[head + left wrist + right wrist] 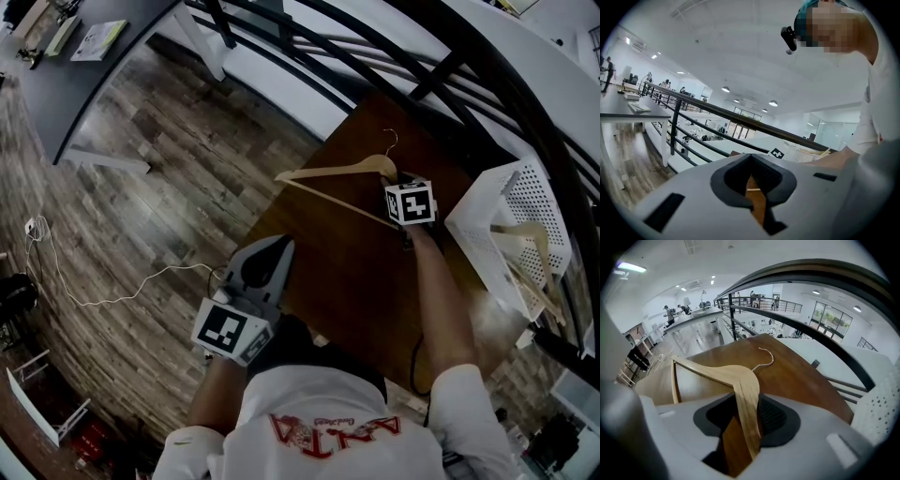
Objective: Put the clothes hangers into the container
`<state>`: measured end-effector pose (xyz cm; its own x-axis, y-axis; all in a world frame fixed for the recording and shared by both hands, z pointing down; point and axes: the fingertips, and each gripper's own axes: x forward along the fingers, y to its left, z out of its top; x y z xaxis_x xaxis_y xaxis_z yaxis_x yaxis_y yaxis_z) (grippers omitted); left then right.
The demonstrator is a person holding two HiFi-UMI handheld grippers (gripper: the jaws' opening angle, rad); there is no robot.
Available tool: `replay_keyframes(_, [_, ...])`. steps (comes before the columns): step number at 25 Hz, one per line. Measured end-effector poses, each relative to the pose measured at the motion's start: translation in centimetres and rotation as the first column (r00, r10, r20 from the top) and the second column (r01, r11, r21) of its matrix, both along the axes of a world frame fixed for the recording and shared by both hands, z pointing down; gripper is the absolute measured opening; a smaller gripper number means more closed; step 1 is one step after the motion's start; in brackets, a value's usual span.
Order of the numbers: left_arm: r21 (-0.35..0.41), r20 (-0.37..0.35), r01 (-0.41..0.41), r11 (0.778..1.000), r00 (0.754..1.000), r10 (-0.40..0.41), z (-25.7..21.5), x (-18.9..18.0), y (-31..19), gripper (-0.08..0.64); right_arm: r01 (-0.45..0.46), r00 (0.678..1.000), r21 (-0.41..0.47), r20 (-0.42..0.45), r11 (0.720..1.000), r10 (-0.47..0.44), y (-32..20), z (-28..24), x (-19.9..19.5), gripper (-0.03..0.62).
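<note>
A light wooden clothes hanger (342, 172) with a thin metal hook lies on the brown table (347, 281). My right gripper (396, 182) is at its right arm, just past the hook. In the right gripper view that arm (740, 380) runs between the jaws, and my right gripper (746, 398) is shut on it. To the right stands a white perforated container (476, 234) with other wooden hangers (531, 251) inside. My left gripper (280, 247) hangs at the table's near left edge. Its tips meet (750, 157) with nothing between them.
A black railing (441, 66) curves behind the table and container. Wooden floor with a white cable (112, 298) lies to the left, and a dark desk (84, 66) stands at the far left. The person's forearm (441, 300) reaches over the table.
</note>
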<state>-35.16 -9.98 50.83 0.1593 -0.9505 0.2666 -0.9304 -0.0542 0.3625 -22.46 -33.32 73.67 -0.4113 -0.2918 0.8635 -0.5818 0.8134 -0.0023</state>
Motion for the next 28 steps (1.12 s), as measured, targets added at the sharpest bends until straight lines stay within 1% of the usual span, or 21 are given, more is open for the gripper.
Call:
replay_keyframes(3, [0.005, 0.012, -0.030, 1.000, 0.999, 0.030, -0.2, 0.9, 0.1, 0.009, -0.018, 1.000, 0.038, 0.018, 0.999, 0.017, 0.4, -0.7, 0.7, 0.150])
replay_keyframes(6, [0.017, 0.017, -0.025, 1.000, 1.000, 0.024, -0.8, 0.4, 0.1, 0.009, -0.021, 0.999, 0.125, 0.038, 0.992, 0.016, 1.2, -2.9, 1.0, 0.149])
replay_keyframes(10, [0.049, 0.021, -0.021, 0.999, 1.000, 0.020, -1.8, -0.4, -1.0, 0.009, -0.057, 0.995, 0.241, 0.087, 0.969, 0.037, 1.4, -7.2, 1.2, 0.149])
replay_keyframes(14, [0.086, 0.043, -0.040, 0.995, 0.998, 0.036, -3.8, 0.1, -1.3, 0.008, -0.125, 0.983, 0.313, 0.164, 0.942, 0.076, 3.2, -12.3, 2.4, 0.149])
replay_keyframes(18, [0.133, 0.075, -0.080, 0.988, 0.995, 0.070, -7.1, 2.0, -0.6, 0.009, -0.198, 0.965, 0.364, 0.236, 0.910, 0.116, 6.1, -18.5, 5.5, 0.149])
replay_keyframes(22, [0.175, 0.101, -0.126, 0.976, 0.989, 0.110, -10.2, 4.8, -0.3, 0.009, -0.272, 0.939, 0.384, 0.305, 0.883, 0.157, 8.7, -23.6, 9.7, 0.149])
replay_keyframes(28, [0.240, 0.144, -0.229, 0.943, 0.969, 0.198, -13.9, 10.2, -0.8, 0.009, -0.354, 0.914, 0.438, 0.351, 0.827, 0.205, 11.8, -28.7, 17.1, 0.150])
